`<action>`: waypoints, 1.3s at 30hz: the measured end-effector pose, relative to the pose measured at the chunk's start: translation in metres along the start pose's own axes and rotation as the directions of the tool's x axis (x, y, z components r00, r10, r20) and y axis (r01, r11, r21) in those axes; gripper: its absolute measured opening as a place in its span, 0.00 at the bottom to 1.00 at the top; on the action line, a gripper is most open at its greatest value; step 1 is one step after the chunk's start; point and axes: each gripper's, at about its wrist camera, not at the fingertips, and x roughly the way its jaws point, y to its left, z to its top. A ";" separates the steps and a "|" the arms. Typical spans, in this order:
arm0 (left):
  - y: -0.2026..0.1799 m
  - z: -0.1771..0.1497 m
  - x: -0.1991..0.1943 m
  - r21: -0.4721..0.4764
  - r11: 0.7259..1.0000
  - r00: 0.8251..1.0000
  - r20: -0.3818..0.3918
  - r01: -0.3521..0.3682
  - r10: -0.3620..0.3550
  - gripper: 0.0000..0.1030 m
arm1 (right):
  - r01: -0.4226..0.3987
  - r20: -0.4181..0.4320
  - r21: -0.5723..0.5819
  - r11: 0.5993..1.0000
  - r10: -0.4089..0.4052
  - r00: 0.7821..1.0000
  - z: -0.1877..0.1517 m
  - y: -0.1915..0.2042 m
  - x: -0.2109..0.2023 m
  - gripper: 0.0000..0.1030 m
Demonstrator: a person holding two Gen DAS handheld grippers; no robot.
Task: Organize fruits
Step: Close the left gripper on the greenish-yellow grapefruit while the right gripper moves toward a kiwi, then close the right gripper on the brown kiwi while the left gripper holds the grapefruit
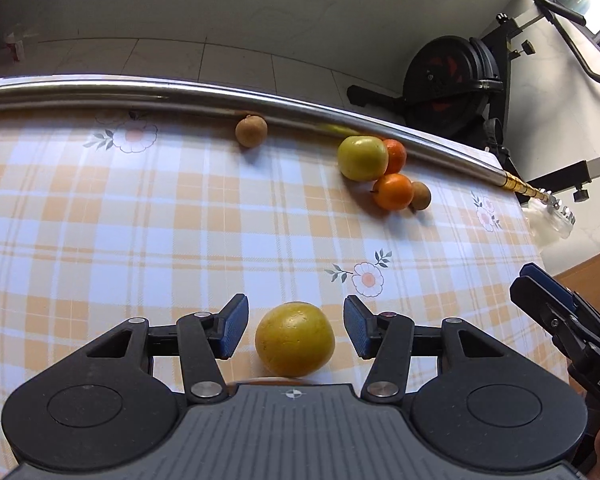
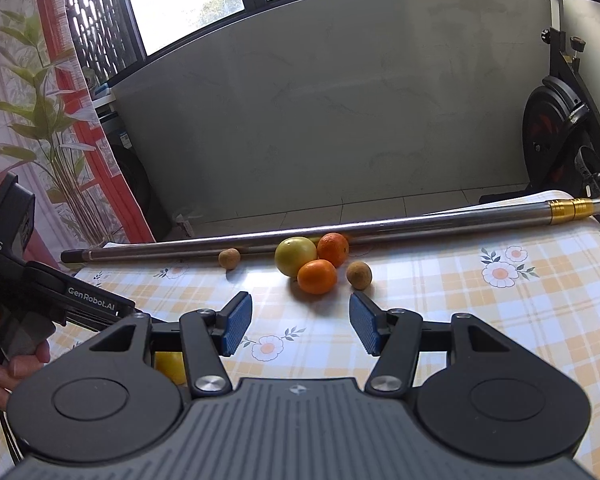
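Both tongs [image 1: 296, 330] [image 2: 301, 322] agape, empty-jawed

Worktop [image 1: 100, 216]: covered by orange-check floral cloth.
Far edge: metal pole [image 1: 180, 92] laid along it.
Near pole: green fruit [image 1: 362, 158], two oranges [image 1: 393, 191], two brown fruits [image 1: 251, 131].
Nearer: yellow fruit [image 1: 295, 338], apart.

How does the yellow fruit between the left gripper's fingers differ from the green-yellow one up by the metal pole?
The yellow fruit is deeper golden with speckled skin; the green-yellow fruit is paler and smoother. The yellow fruit lies alone, between the open left gripper, untouched by its pads; the green-yellow fruit sits packed against two oranges near the metal pole. Both are round and rest on the checked tablecloth.
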 end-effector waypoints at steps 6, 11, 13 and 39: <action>-0.001 -0.002 0.016 -0.004 1.000 0.999 -0.041 -0.005 0.004 0.54 | 0.011 -0.017 0.008 1.000 -0.010 1.000 -0.004 -0.008 0.004 0.57; -0.005 -0.004 0.021 0.027 1.000 0.999 -0.038 -0.009 0.010 0.54 | 0.016 -0.027 0.016 1.000 -0.016 1.000 -0.006 -0.012 0.009 0.57; -0.007 -0.005 0.021 0.044 0.999 1.000 -0.022 -0.012 0.013 0.52 | 0.015 -0.029 0.011 1.000 -0.015 0.999 -0.006 -0.013 0.012 0.57; 0.012 -0.018 -0.090 -0.061 0.991 0.912 0.388 -0.115 0.130 0.47 | 0.138 -0.013 -0.054 0.989 -0.139 0.990 0.013 -0.039 0.117 0.38</action>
